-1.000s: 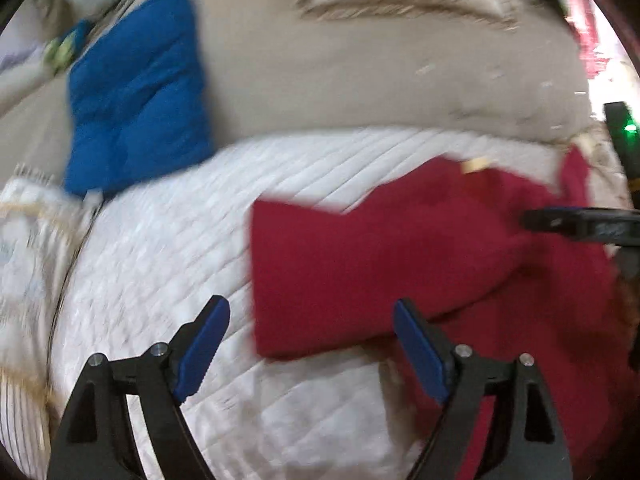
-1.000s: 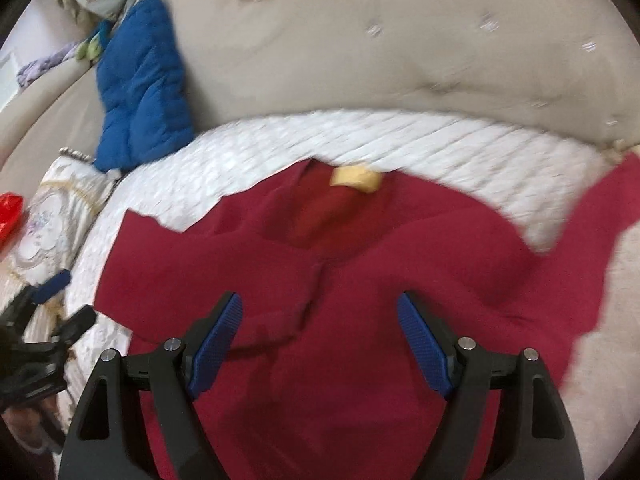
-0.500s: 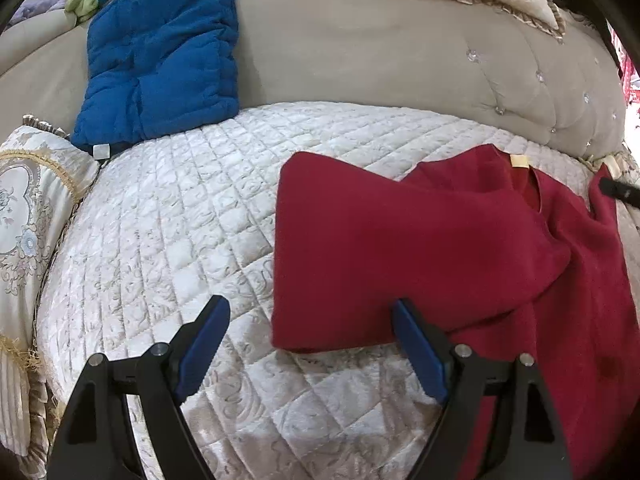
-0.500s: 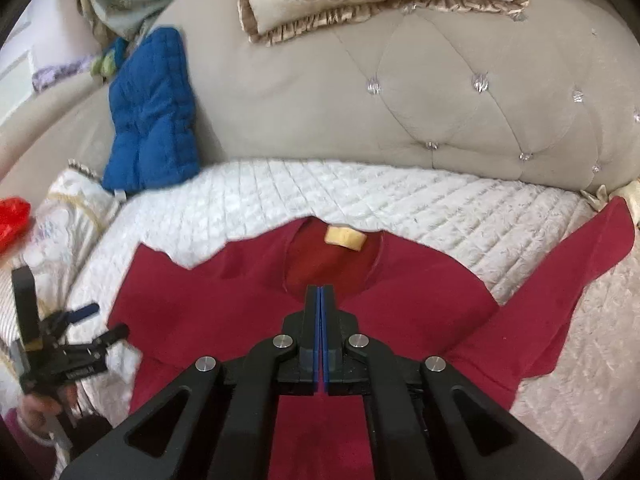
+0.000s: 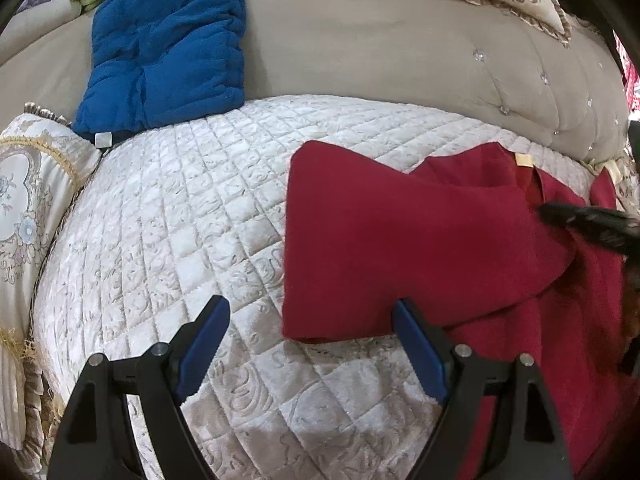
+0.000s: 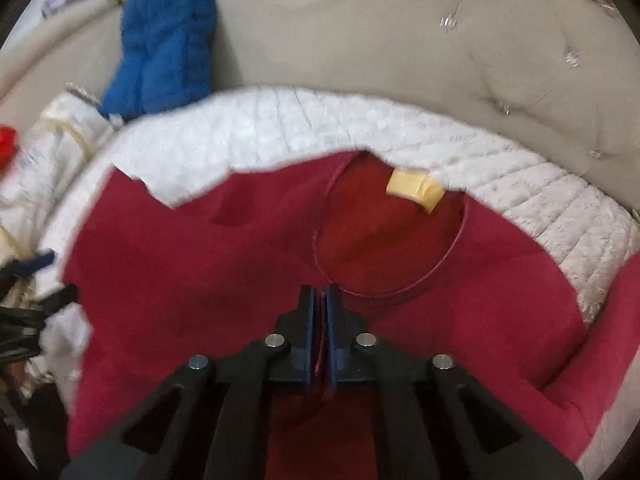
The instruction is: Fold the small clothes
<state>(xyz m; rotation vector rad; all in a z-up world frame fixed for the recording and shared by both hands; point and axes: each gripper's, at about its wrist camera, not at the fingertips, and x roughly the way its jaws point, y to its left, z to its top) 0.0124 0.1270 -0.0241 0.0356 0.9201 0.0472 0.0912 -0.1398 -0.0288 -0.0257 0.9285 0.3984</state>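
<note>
Red fabric [image 6: 320,364] between right tongs [image 6: 320,300]

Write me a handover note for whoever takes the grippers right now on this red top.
Right gripper: jaws shut on the red top, pinching fabric just below the neckline.
Left gripper: jaws open, empty, hovering over the folded-in sleeve's lower edge.
Top lies on the white quilted cover, yellow label showing at the collar.
Done: one sleeve folded across the body.
Left: the other sleeve, still spread out, then the body fold.
</note>
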